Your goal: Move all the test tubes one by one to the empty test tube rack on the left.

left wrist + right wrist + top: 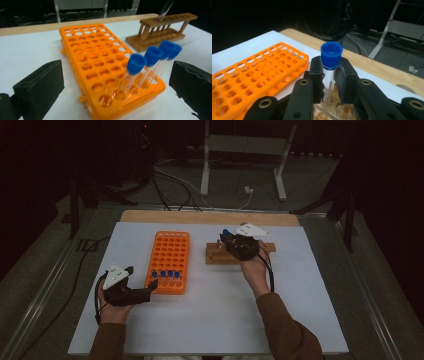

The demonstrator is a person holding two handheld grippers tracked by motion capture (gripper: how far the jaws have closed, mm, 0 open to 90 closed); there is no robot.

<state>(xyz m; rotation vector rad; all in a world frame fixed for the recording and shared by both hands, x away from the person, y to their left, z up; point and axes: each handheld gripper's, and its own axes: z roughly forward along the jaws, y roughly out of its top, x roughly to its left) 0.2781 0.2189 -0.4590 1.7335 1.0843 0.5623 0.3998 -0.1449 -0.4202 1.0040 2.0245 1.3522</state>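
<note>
The right gripper has its two black jaws clamped on a clear test tube just under its blue cap, and the tube stands upright with its lower end over the holes of the wooden rack at the far right of the white table. A tube like this is probably light, stiff and brittle, with a smooth wall that could slide between the pads; the hold just below the cap looks sound, since the cap's rim would catch if the tube slipped downward. A hard squeeze or a sideways knock against the rack's top bar could crack it, so it wants to travel straight along its own axis. The left gripper rests low on the table with its jaws wide apart and nothing between them, pointing at the near end of the orange tube rack. Four more blue-capped tubes stand in a row in that rack's near holes, leaning slightly. The wooden rack lies just beside the orange one, apart from it.
</note>
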